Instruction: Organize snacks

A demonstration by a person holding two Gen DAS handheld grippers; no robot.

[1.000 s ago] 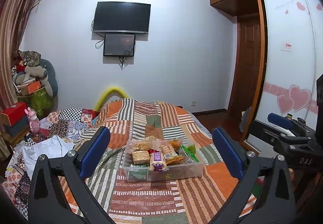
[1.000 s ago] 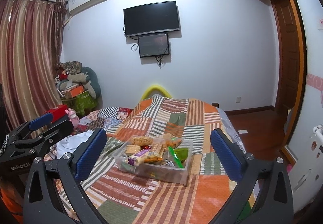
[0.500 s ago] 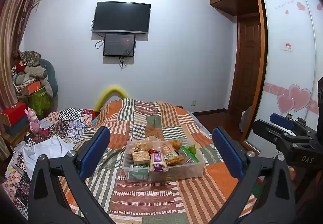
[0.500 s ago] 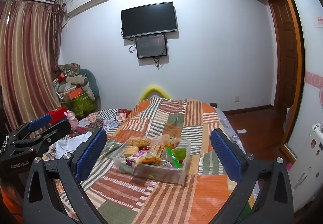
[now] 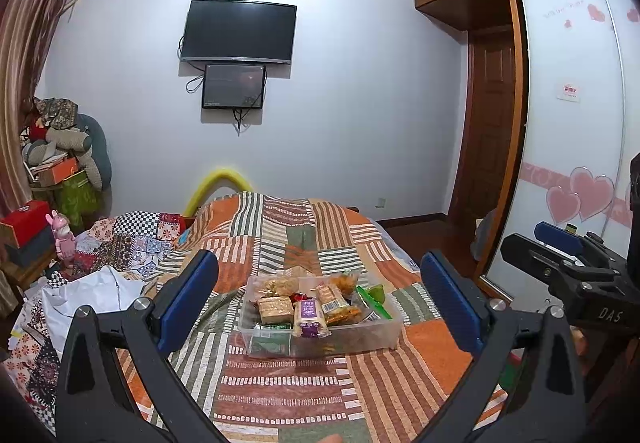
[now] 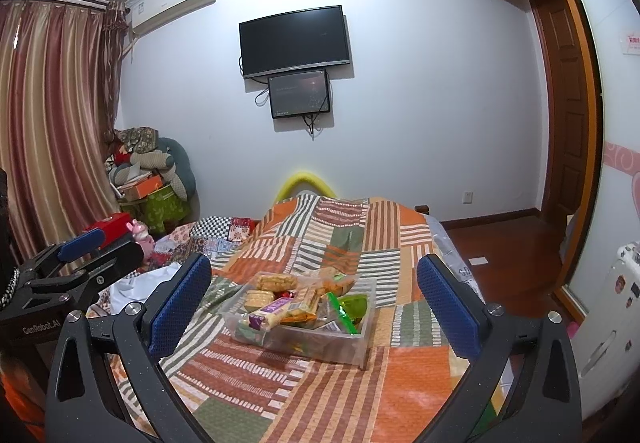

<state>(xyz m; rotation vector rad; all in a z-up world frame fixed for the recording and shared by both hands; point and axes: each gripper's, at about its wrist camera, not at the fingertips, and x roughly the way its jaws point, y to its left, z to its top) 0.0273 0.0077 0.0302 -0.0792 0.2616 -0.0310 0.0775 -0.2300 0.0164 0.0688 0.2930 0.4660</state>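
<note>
A clear plastic bin (image 5: 384, 335) full of wrapped snacks sits on the patchwork bed. Among them are a purple-labelled pack (image 5: 309, 317), a brown cracker pack (image 5: 275, 309) and a green packet (image 5: 374, 301). My left gripper (image 5: 320, 307) is open and empty, held above the bed short of the bin. My right gripper (image 6: 314, 307) is open and empty too, facing the same bin (image 6: 352, 347) from the right. The right gripper shows at the right edge of the left wrist view (image 5: 560, 263), and the left gripper at the left edge of the right wrist view (image 6: 84, 263).
The striped patchwork quilt (image 5: 280, 395) covers the bed. Crumpled cloth and white paper (image 5: 92, 291) lie on its left side. A pile of boxes and cushions (image 5: 60, 163) stands in the left corner. A wardrobe with heart stickers (image 5: 576, 163) is on the right.
Both grippers have drifted slightly, so the view shifts a little. The bin and snacks have not moved. Both grippers stay open.
</note>
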